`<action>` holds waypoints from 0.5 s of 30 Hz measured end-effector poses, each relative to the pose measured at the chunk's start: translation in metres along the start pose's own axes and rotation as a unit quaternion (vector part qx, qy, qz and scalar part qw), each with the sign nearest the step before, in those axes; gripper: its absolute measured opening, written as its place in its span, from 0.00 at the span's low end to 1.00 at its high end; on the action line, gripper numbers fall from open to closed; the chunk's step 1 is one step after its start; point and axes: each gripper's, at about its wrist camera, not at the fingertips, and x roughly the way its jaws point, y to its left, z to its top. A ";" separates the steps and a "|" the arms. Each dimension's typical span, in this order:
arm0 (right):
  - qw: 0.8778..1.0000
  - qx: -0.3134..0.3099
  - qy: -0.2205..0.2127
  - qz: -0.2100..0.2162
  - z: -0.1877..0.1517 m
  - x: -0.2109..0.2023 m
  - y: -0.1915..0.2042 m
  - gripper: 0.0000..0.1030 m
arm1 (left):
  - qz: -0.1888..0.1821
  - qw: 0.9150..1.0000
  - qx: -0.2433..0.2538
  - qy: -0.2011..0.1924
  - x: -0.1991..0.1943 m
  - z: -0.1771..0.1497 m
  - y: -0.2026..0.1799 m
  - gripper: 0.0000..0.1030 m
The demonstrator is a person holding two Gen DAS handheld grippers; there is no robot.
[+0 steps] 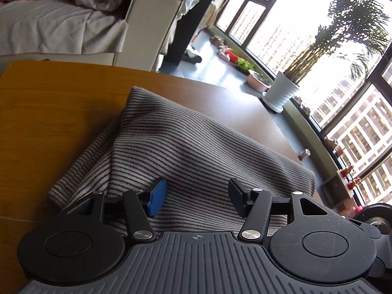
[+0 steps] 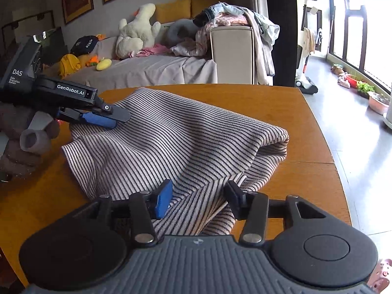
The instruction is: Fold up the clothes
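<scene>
A grey garment with thin dark stripes (image 1: 186,144) (image 2: 171,142) lies loosely folded on the round wooden table (image 1: 49,122) (image 2: 308,171), its top layer doubled over with a rolled fold at the right. My left gripper (image 1: 197,197) stands open over the garment's near edge, the cloth lying under its spread fingers. In the right wrist view the left gripper (image 2: 115,120) rests at the garment's far left corner, held by a gloved hand. My right gripper (image 2: 198,201) is open above the near bunched edge of the cloth, with nothing pinched.
Behind the table a sofa (image 2: 159,71) holds plush toys (image 2: 137,31) and a heap of clothes (image 2: 232,17). Potted plants (image 1: 281,93) line the curved window to the right. The table edge (image 2: 328,147) drops to bare floor.
</scene>
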 end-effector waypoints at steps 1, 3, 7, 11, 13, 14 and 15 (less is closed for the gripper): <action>1.000 0.002 0.004 -0.001 0.003 -0.002 0.000 0.51 | 0.001 1.000 0.004 0.000 -0.003 -0.001 -0.003 0.64; 1.000 0.004 -0.008 -0.006 0.011 -0.009 -0.003 0.56 | 0.008 1.000 0.013 -0.001 -0.012 -0.005 -0.010 0.69; 0.997 -0.013 -0.061 -0.040 0.037 -0.020 -0.013 0.59 | -0.013 1.000 0.004 -0.004 -0.035 -0.016 -0.014 0.77; 0.996 -0.026 -0.058 -0.063 0.054 0.008 -0.027 0.59 | -0.040 0.999 -0.016 0.014 -0.042 -0.027 -0.016 0.79; 0.997 -0.034 -0.037 -0.065 0.051 0.032 -0.029 0.59 | -0.039 0.999 -0.014 0.022 -0.037 -0.033 -0.019 0.79; 0.997 -0.038 -0.028 -0.066 0.049 0.044 -0.030 0.59 | -0.036 0.999 -0.012 0.026 -0.033 -0.035 -0.019 0.79; 0.997 -0.038 -0.027 -0.066 0.046 0.049 -0.030 0.60 | -0.033 0.999 -0.013 0.030 -0.029 -0.035 -0.019 0.79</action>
